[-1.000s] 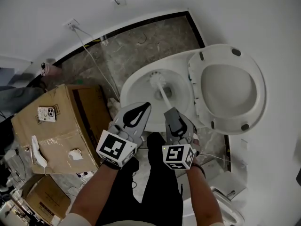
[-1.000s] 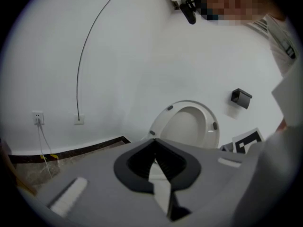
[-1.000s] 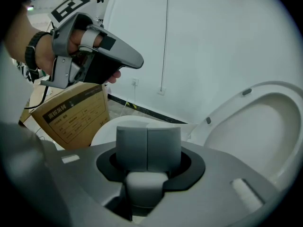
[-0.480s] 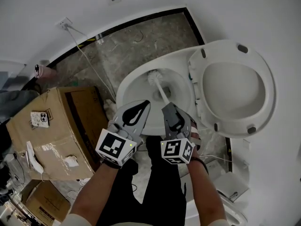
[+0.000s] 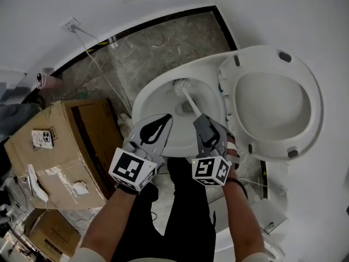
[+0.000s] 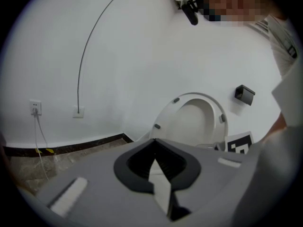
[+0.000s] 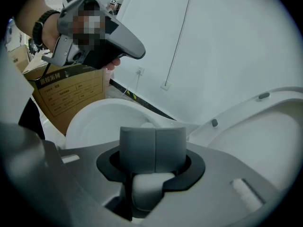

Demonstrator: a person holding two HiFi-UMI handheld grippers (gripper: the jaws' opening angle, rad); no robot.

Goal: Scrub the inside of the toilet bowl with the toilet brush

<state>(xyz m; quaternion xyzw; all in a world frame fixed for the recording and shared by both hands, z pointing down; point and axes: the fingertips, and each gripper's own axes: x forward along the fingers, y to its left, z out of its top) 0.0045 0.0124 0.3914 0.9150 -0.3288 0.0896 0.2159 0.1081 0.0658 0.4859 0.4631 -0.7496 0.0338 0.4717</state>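
The white toilet bowl (image 5: 163, 100) lies open below me, its seat and lid (image 5: 272, 102) raised at the right. The toilet brush head (image 5: 180, 84) rests against the bowl's far inner wall. Its white handle (image 5: 191, 103) slants back to my right gripper (image 5: 200, 122), which is shut on it. In the right gripper view the jaws of the right gripper (image 7: 155, 150) meet, with the handle (image 7: 149, 188) clamped beneath them and the bowl (image 7: 94, 119) ahead. My left gripper (image 5: 162, 120) hovers over the bowl's near-left rim, shut and holding nothing; the left gripper (image 6: 158, 167) faces the raised seat (image 6: 194, 122).
A cardboard box (image 5: 60, 146) with a phone (image 5: 42, 138) on it stands left of the toilet, close to the left gripper. A cable (image 5: 103, 70) runs from a wall socket (image 5: 70, 24) across the dark stone floor (image 5: 152, 53). A smaller box (image 5: 46, 233) sits lower left.
The right gripper has shifted a little to the right, and the brush head has slid slightly toward the bowl's far rim. The left gripper has hardly moved.
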